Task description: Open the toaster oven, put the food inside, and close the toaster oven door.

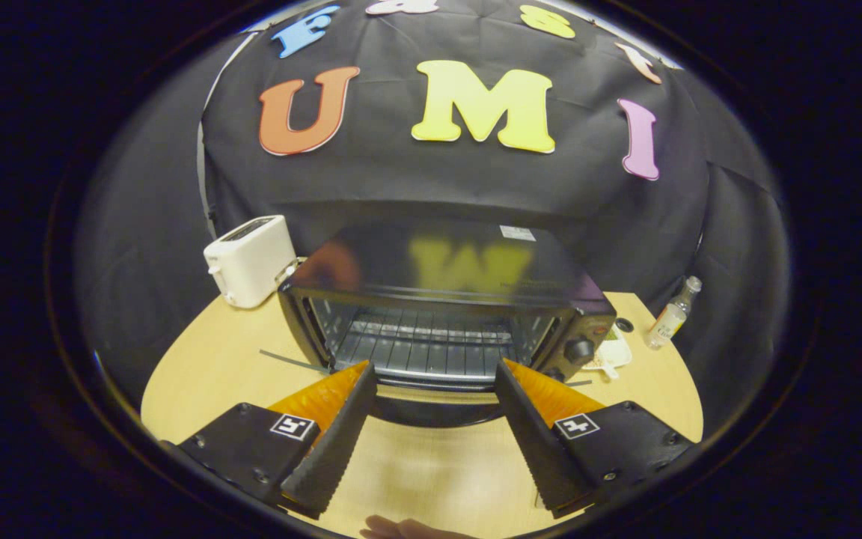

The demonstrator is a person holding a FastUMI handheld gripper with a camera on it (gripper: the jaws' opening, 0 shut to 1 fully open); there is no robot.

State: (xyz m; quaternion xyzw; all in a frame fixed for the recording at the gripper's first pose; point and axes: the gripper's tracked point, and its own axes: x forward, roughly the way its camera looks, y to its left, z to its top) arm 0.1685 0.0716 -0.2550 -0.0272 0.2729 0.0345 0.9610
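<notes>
A white toaster stands near the back left edge of the wooden table. Just beside it, at the middle of the table, is the black toaster oven with its door folded down and the wire rack bare inside. The gripper hangs just in front of the door with its 2 fingers spread wide, holding nothing. Right of the oven lies a small plate, the food on it too small to identify. A clear bottle stands near the right edge.

Black cloth wall draped behind, pale wooden table with rounded edge
</notes>
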